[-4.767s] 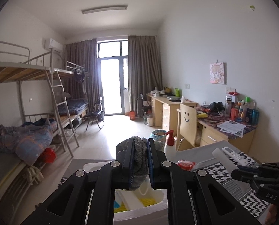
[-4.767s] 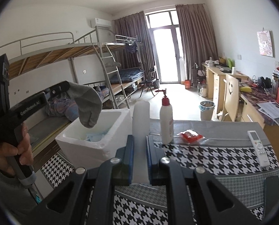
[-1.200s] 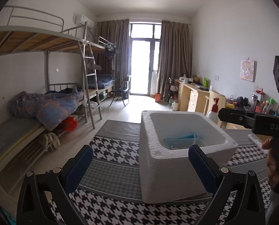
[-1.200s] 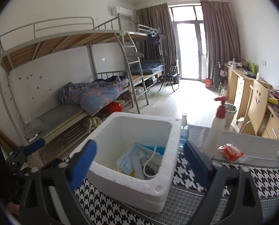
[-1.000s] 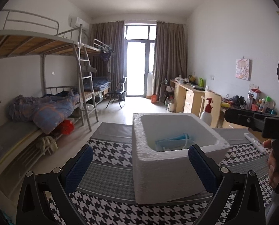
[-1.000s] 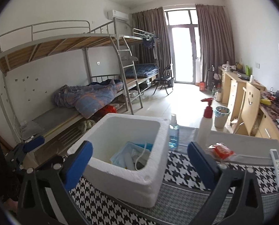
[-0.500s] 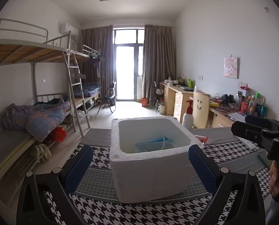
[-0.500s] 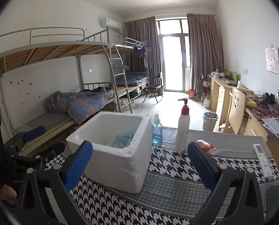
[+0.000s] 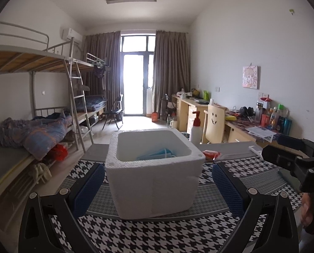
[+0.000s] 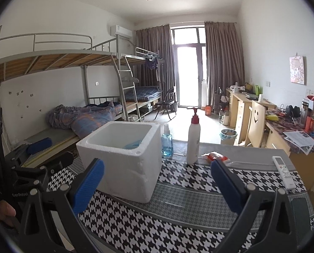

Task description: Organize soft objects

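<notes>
Left gripper (image 9: 157, 187): your fingers are spread wide and empty, hovering over the cloth with the box between them in view.
Right gripper (image 10: 157, 185): yours is released too, jaws wide apart, nothing between the pads.
Cloth (image 9: 157, 236): houndstooth pattern, covering the table under both your tools.
Box (image 9: 154, 181): white foam, upright on the cloth, just ahead of you.
Soft items (image 9: 157, 155): blue pieces lie inside the box, low against its far wall; you cannot tell what each is.
Pump bottle (image 10: 193, 139): stands right of the box, beyond it.
Spray bottle (image 10: 167, 141): just beside the box's far corner.
Red packet (image 10: 217, 157): right of the pump bottle.
Remote (image 10: 283, 172): far right edge.
</notes>
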Action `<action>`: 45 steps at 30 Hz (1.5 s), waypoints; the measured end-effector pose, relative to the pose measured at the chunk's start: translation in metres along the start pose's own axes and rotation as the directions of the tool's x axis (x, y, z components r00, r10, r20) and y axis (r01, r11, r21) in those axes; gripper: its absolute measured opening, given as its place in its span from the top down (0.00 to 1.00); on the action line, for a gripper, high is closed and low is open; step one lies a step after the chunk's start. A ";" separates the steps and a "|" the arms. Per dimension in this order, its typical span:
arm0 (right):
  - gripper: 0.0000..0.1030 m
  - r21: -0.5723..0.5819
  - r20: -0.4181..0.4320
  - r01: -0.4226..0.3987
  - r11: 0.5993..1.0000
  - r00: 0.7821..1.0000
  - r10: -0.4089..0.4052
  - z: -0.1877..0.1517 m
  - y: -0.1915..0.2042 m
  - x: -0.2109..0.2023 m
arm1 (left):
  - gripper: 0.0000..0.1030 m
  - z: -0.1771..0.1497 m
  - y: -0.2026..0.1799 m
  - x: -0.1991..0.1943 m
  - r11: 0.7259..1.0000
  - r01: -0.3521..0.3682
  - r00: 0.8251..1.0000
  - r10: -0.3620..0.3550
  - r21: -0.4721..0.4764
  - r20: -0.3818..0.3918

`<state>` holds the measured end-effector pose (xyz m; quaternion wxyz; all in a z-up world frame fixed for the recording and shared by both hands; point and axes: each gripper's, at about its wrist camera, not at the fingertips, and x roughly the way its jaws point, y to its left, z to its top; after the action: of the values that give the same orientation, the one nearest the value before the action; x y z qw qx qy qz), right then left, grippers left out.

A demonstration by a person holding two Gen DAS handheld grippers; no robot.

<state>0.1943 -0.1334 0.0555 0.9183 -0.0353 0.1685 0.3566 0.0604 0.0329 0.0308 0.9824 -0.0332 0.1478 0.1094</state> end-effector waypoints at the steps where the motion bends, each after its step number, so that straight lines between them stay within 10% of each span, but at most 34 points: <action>1: 0.01 -0.002 0.001 0.007 1.000 1.000 -0.007 -0.003 0.000 -0.001 | 0.01 -0.001 0.000 -0.001 1.000 0.002 1.000 -0.002 -0.003 0.001; 45: 0.01 0.041 0.053 0.055 0.998 0.997 -0.057 -0.060 -0.002 -0.034 | 0.01 -0.039 -0.007 -0.030 0.998 -0.052 0.996 0.054 -0.026 0.064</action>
<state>0.1554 -0.1678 0.0103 0.9327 -0.0123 0.1495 0.3281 0.0228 0.0157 0.0024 0.9829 -0.0378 0.1154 0.1383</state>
